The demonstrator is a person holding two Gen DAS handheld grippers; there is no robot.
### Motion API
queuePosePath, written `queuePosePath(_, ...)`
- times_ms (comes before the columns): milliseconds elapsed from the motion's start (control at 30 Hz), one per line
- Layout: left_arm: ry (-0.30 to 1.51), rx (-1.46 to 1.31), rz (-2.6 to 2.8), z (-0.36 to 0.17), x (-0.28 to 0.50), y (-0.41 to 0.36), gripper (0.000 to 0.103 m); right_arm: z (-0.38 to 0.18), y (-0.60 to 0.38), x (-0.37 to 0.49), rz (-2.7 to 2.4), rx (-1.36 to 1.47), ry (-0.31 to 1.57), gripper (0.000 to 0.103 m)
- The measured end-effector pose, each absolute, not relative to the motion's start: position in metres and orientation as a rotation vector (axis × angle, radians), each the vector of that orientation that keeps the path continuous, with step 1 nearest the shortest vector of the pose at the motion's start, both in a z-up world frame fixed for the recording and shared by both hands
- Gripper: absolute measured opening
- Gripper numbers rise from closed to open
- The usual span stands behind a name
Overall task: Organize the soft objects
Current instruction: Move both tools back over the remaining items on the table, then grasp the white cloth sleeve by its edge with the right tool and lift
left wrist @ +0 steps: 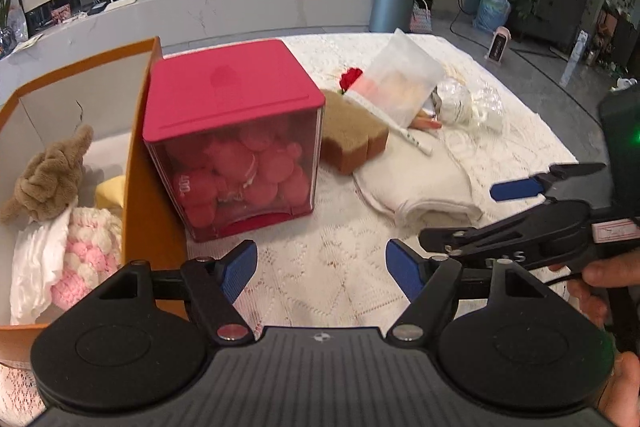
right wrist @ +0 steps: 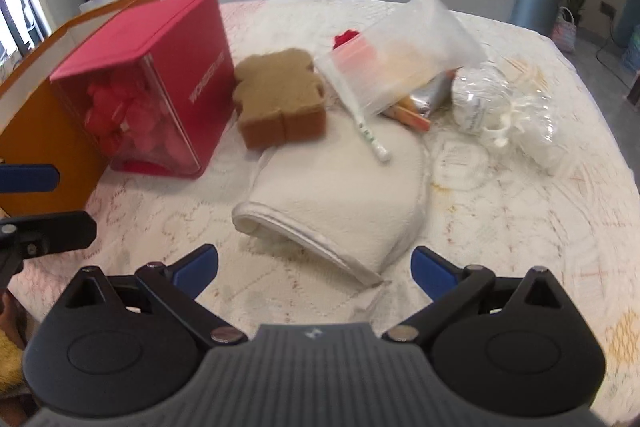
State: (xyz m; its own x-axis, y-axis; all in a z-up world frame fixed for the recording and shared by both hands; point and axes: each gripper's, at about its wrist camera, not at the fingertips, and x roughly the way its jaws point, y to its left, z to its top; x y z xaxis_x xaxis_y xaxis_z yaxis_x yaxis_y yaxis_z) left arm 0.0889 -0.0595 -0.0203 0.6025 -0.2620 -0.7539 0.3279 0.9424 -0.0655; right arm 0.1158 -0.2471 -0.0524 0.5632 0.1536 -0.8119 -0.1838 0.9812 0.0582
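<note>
The left hand-held gripper (left wrist: pixel 322 267) hangs low over the lace-covered tabletop (left wrist: pixel 320 247) with its blue-padded fingers (left wrist: pixel 240 267) spread wide and nothing between them. The right hand-held gripper (right wrist: pixel 314 267) is likewise spread wide and empty, its fingers framing the near edge of a folded white towel (right wrist: pixel 332 195) without touching it; in the left wrist view this same tool comes in from the right edge, held by a person's hand (left wrist: pixel 600 279). Just ahead of the left gripper stands a red-lidded clear box (left wrist: pixel 236 143) packed with red soft balls. To its left, touching or just beside it, is an open orange box (left wrist: pixel 148 163), which holds a brown plush toy (left wrist: pixel 52 175), a pink and white knitted piece (left wrist: pixel 88 251), a crumpled white cloth (left wrist: pixel 36 263) and a yellow item (left wrist: pixel 110 191) only partly seen. Right of the red-lidded box lies a brown sponge (right wrist: pixel 278 99), its near edge resting on the towel's far end. Behind it a red flower-like item (right wrist: pixel 346 37) peeks out beside a frosted plastic bag (right wrist: pixel 404 55), which leans over orange and silver packets. Farther right are clear wrapped bundles (right wrist: pixel 504 107).
</note>
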Motion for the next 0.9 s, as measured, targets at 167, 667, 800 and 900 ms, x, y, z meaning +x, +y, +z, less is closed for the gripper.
queuePosePath(167, 0.865, 0.050, -0.364, -0.020, 0.088, -0.055, 0.086, -0.066, -0.229, 0.124, 0.147, -0.228, 0.935, 0.097)
queuePosePath(667, 0.898, 0.062, -0.368, -0.028, 0.085, -0.058, 0.086, -0.053, -0.275, 0.115, 0.158, 0.131, 0.898, 0.016)
queuePosePath(800, 0.898, 0.064, -0.366, -0.028, 0.085, -0.058, 0.086, -0.047, -0.277, 0.097, 0.152, 0.188, 0.908, 0.016)
queuePosePath(900, 0.902, 0.070, -0.362, -0.029, 0.085, -0.059, 0.086, -0.052, -0.275, 0.092, 0.107, 0.148, 0.929, 0.017)
